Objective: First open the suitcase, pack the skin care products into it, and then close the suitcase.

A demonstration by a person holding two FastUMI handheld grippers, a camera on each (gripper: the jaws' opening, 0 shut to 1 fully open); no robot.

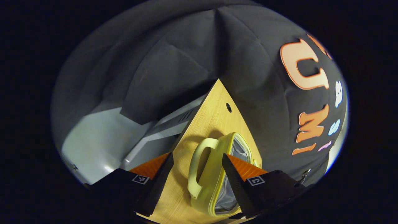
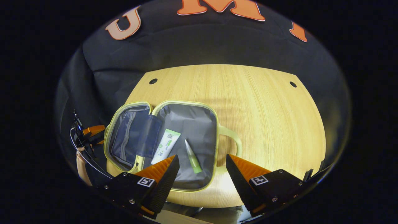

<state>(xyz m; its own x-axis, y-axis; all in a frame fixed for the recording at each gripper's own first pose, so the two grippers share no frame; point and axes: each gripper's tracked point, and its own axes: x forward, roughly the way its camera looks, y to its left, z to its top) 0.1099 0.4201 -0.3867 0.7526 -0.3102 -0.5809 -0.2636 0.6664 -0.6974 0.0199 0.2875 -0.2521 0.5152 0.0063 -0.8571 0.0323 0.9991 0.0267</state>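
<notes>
In the right gripper view, the left gripper [image 2: 88, 133] shows at the left edge, its state unreadable there. The yellow suitcase [image 2: 214, 124] lies open at lower left on the wooden table [image 2: 264, 109], holding a white tube [image 2: 165, 146] and a green tube [image 2: 192, 158]. The right gripper [image 2: 202, 171] hovers released above. In the left gripper view, the left gripper's spread fingers flank the case's handle [image 1: 199, 161].

Two tubes [image 2: 165, 147] lie inside the open suitcase [image 2: 199, 183] on the table [image 2: 264, 118].

— Bright enough?
— The counter [image 2: 248, 102] glows under overhead light; beyond it the booth falls dim.
— Sharp?
— Mostly. Edges bow and soften; a shadow band crosses the counter.
</notes>
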